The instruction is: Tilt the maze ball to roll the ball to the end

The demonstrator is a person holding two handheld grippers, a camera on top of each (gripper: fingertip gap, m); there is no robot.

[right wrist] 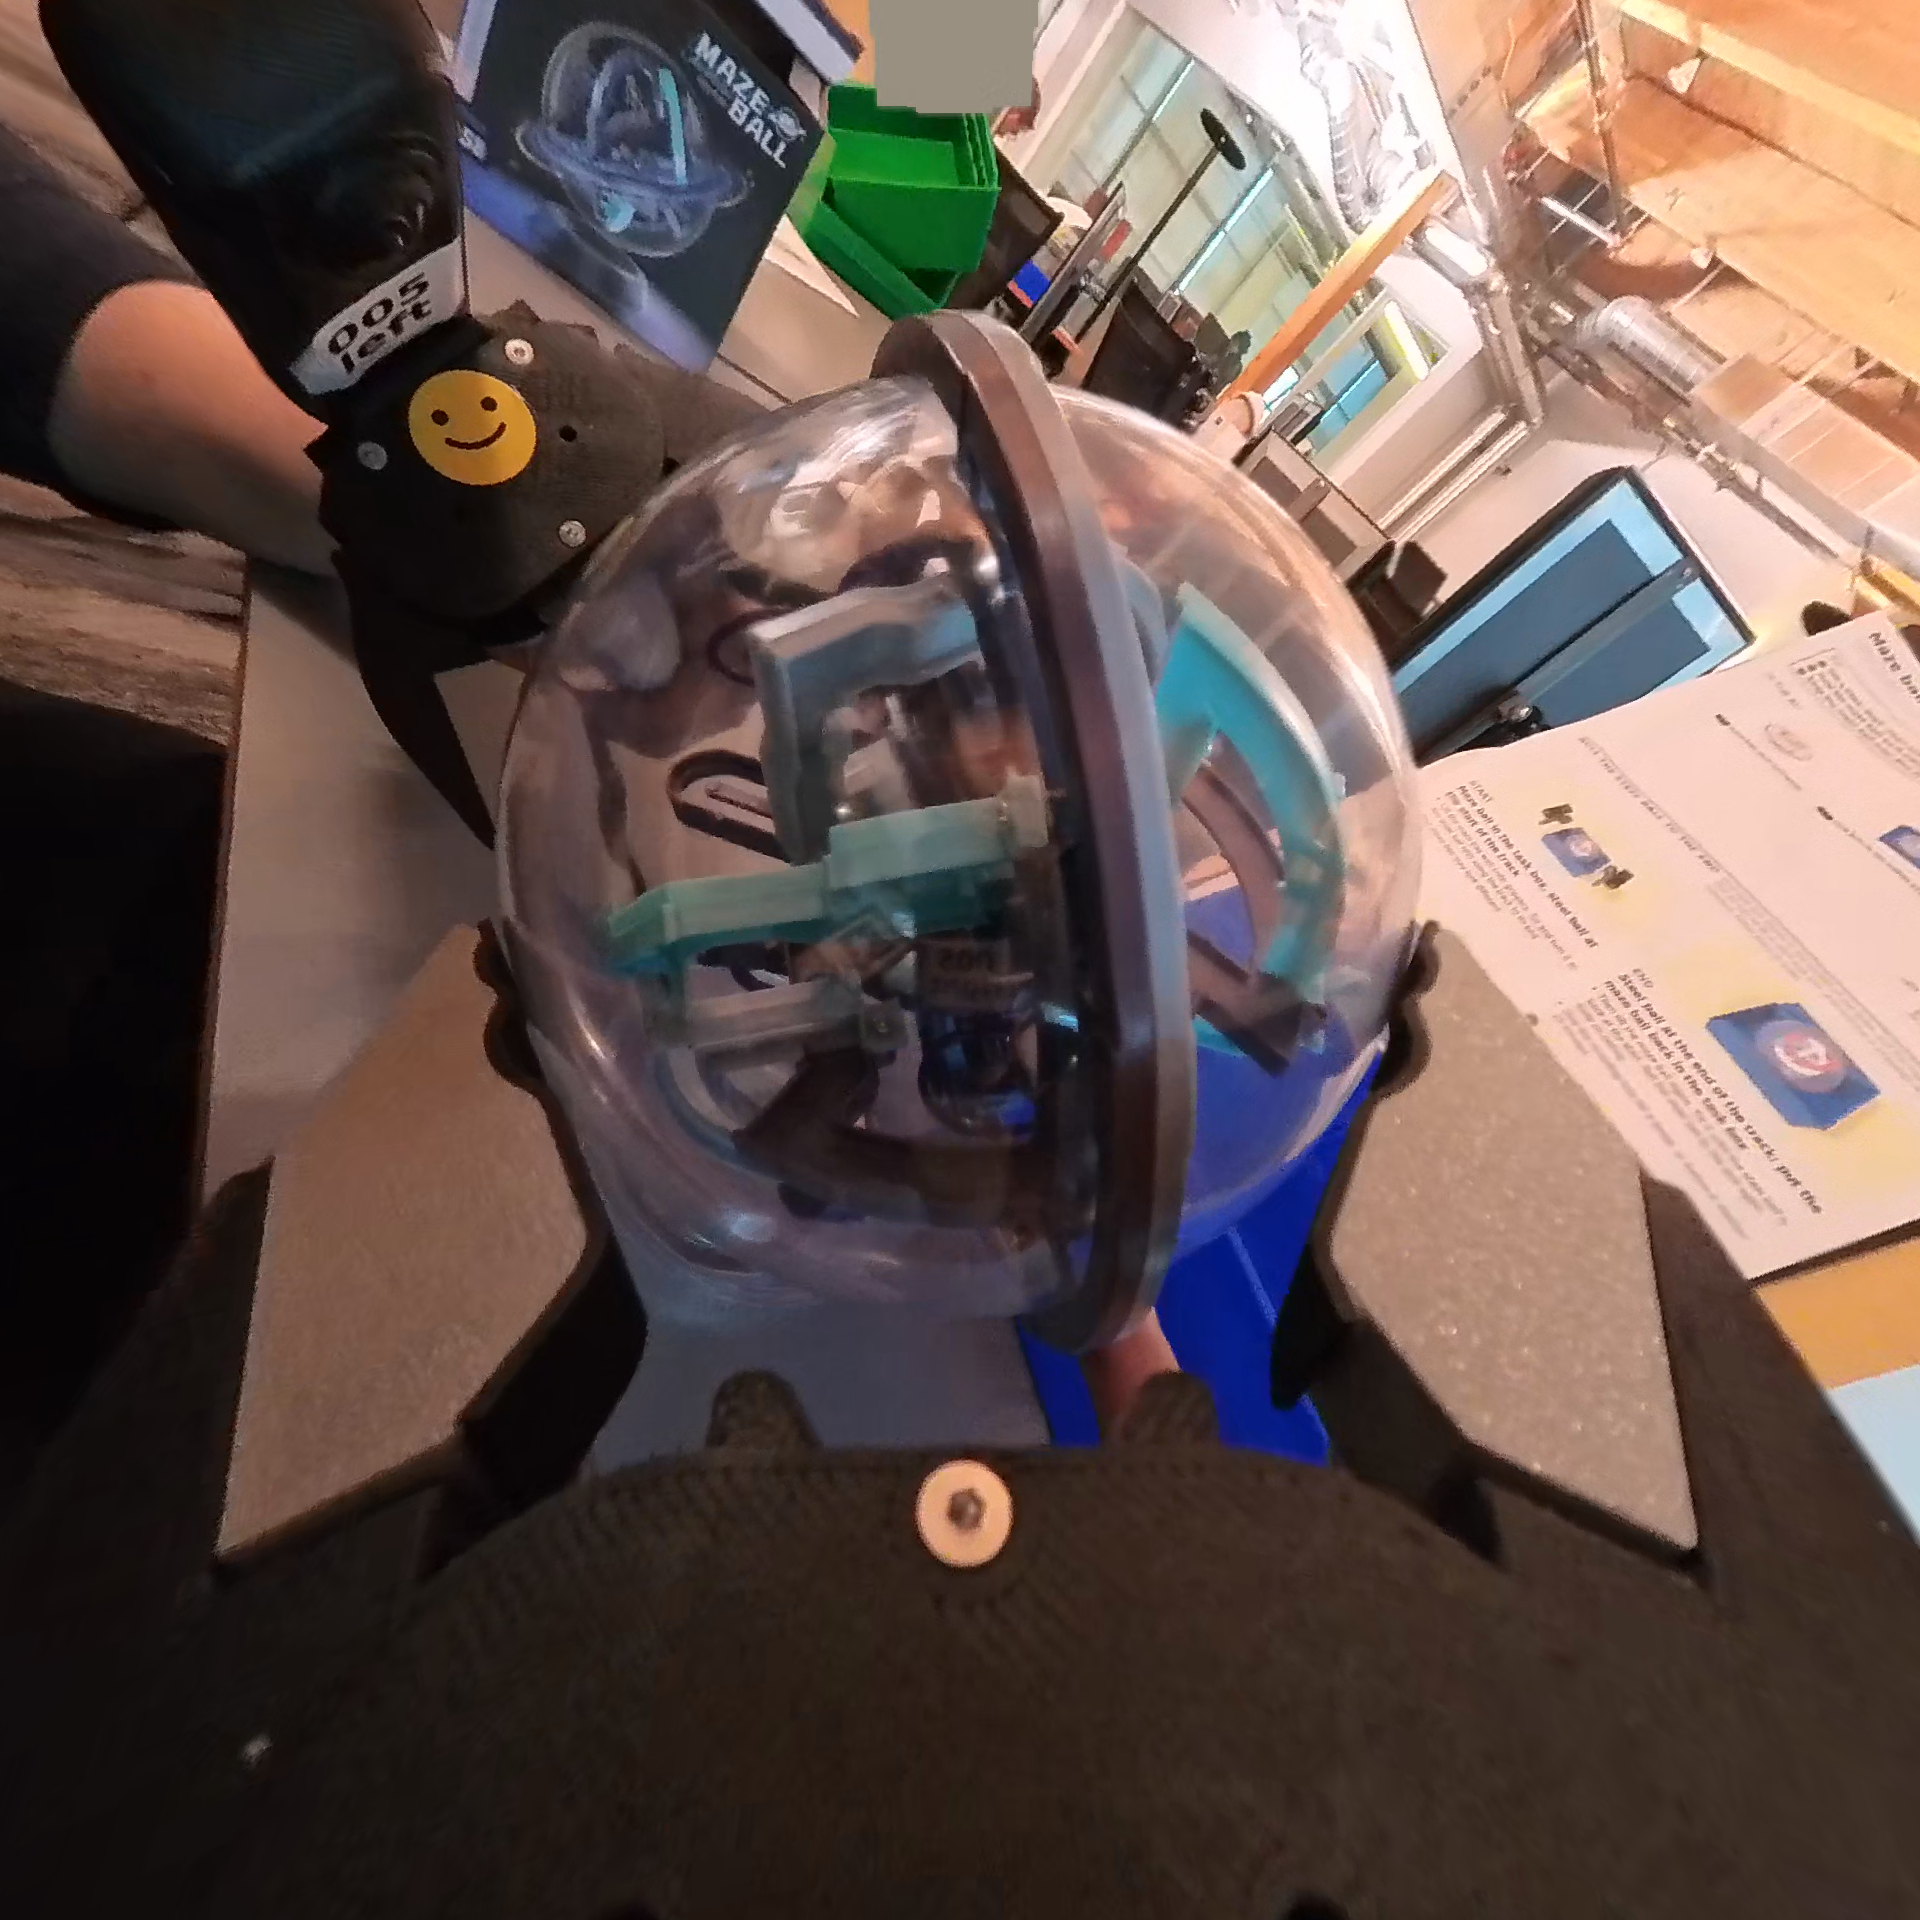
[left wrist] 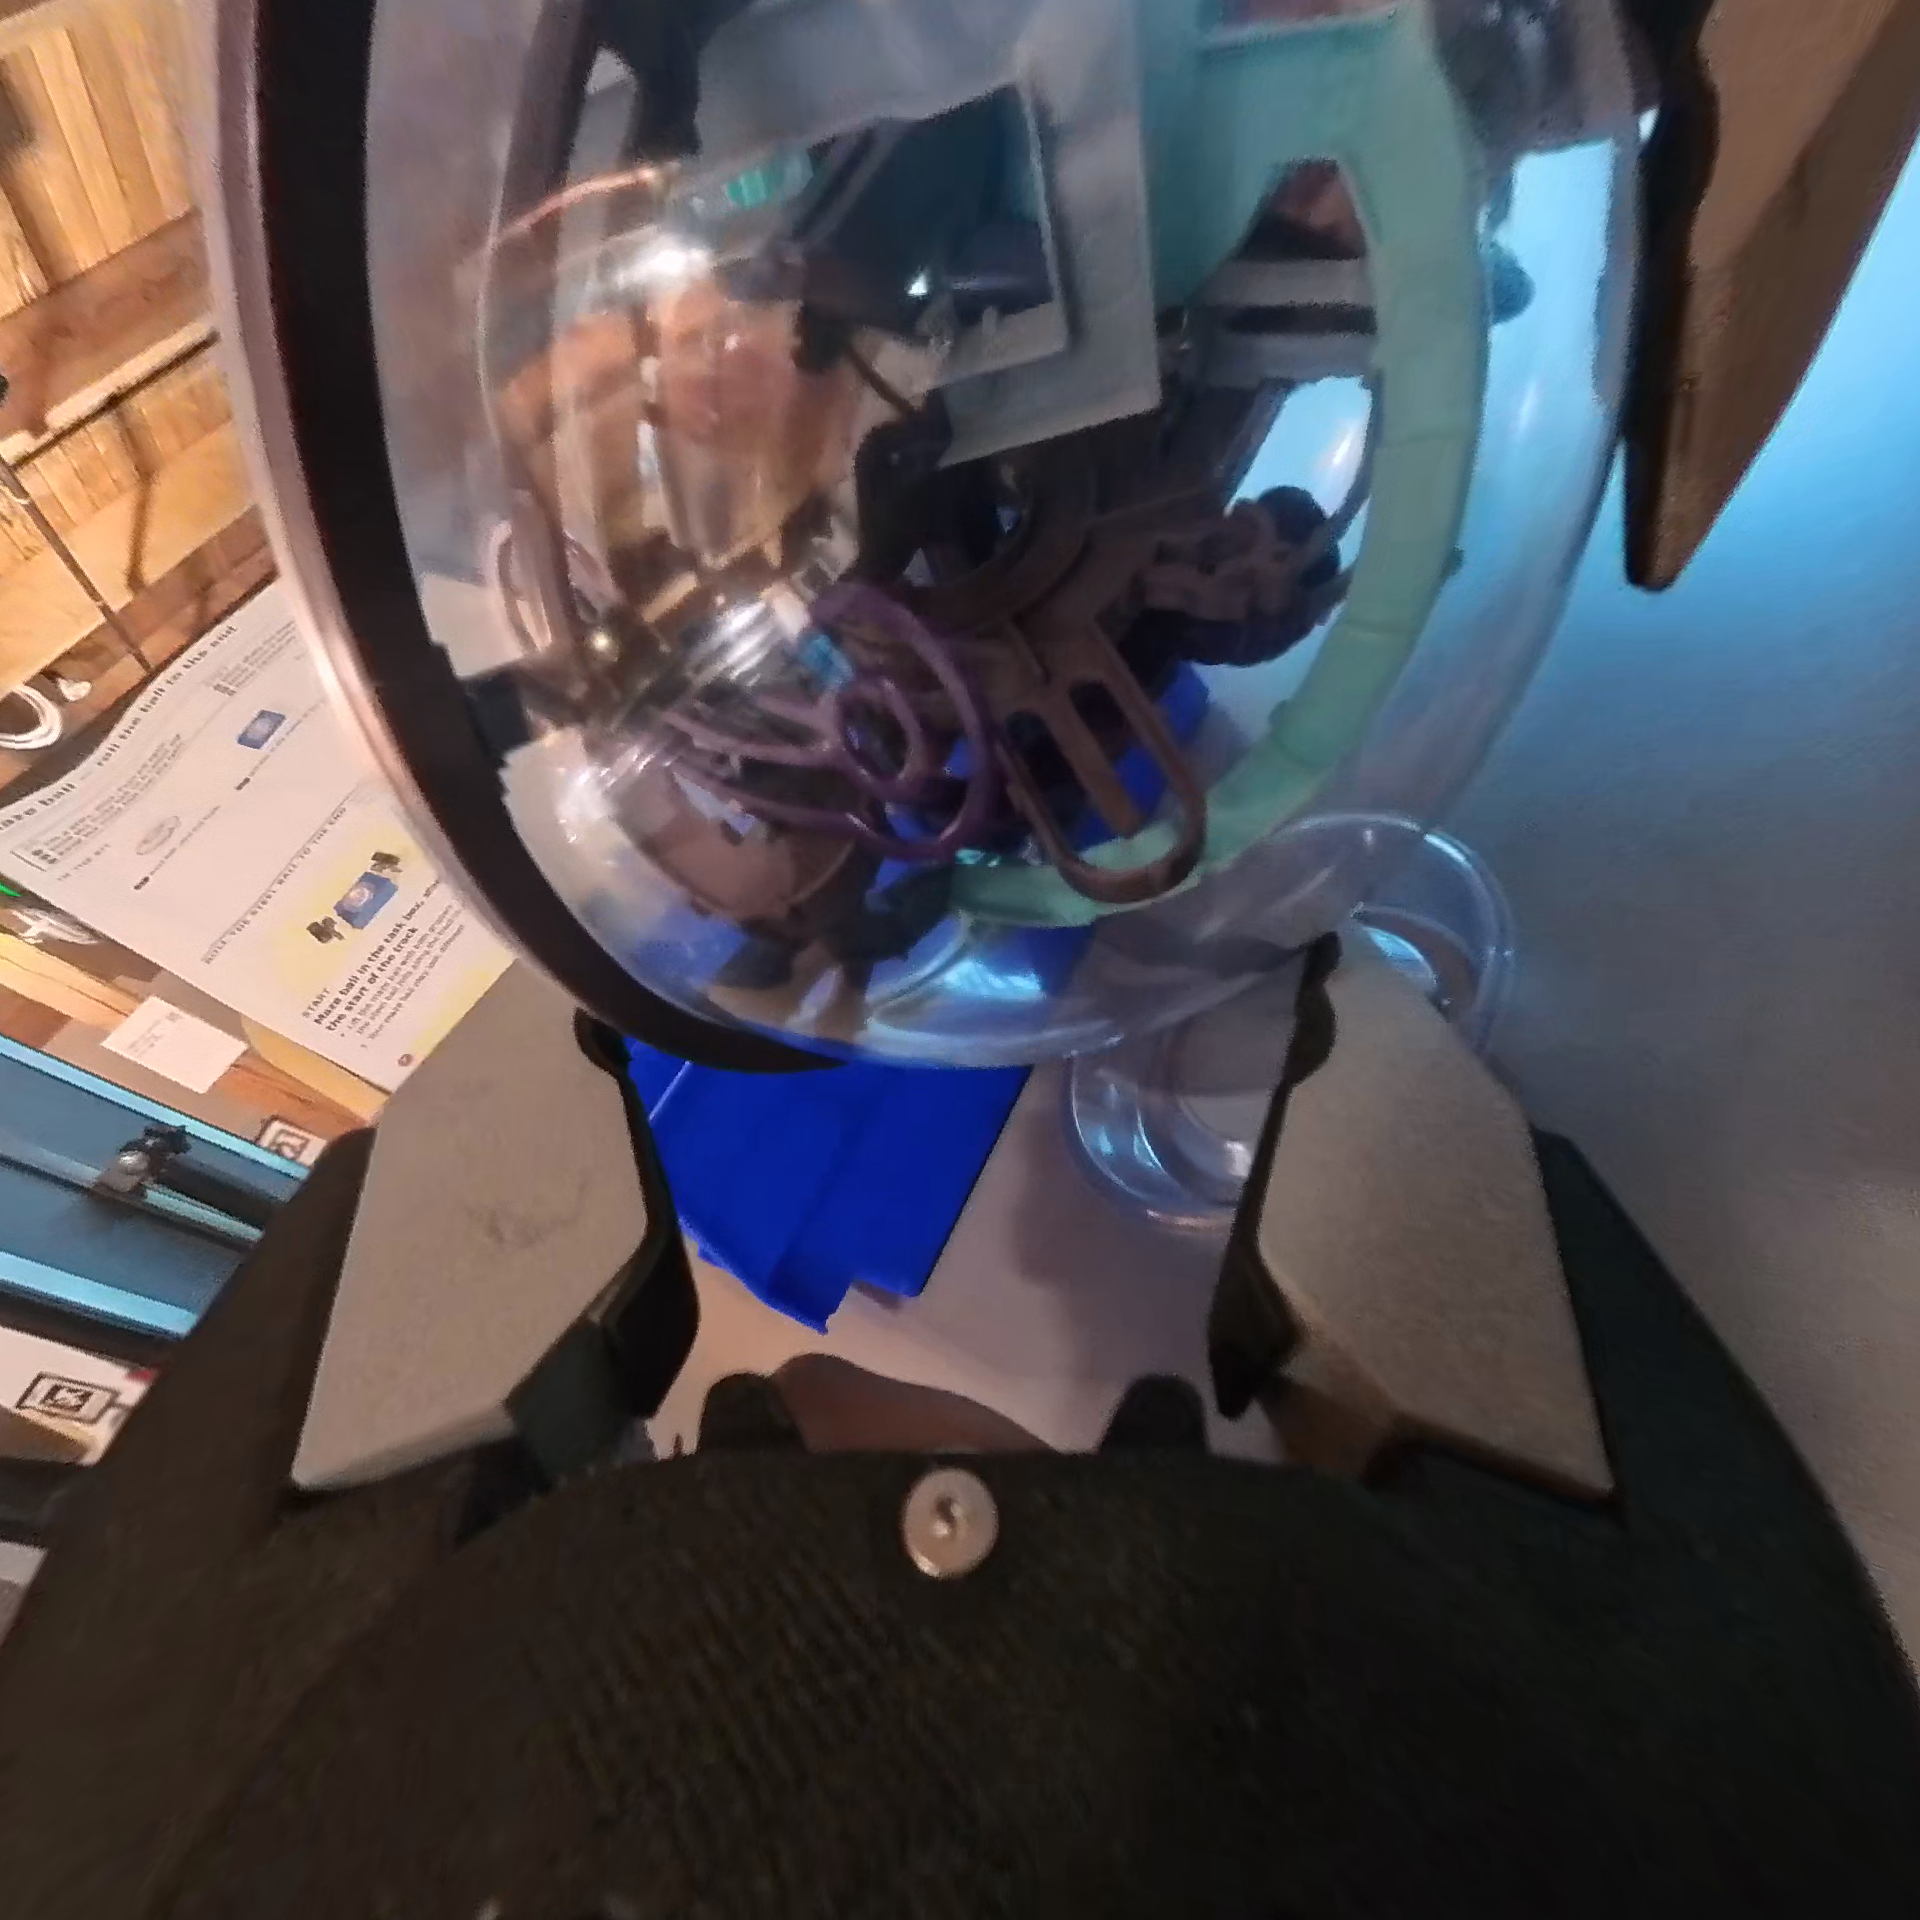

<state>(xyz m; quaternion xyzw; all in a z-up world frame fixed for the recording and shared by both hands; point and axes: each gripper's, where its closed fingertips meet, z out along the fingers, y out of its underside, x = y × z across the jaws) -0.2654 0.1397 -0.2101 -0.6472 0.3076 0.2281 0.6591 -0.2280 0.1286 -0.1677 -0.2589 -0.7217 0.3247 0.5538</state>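
The maze ball (right wrist: 935,831) is a clear sphere with a dark ring around its middle and teal, grey and purple tracks inside. My right gripper (right wrist: 961,987) has one pad pressed on each side of it and holds it above the blue box. My left gripper (left wrist: 966,997) rests both fingertips against a narrower part of the sphere (left wrist: 831,520). In the right wrist view, one black finger (right wrist: 436,748) of the left gripper lies along the ball's far left side; its other finger is hidden behind the ball. A right-gripper finger (left wrist: 1766,312) shows at the top right of the left wrist view. I cannot pick out the steel ball.
A blue task box (left wrist: 831,1195) sits under the ball, also in the right wrist view (right wrist: 1247,1299). A clear ring stand (left wrist: 1434,935) lies beside it. There is also an instruction sheet (right wrist: 1714,935), the maze ball's carton (right wrist: 644,156), green bins (right wrist: 904,197) and a person's arm (right wrist: 125,395).
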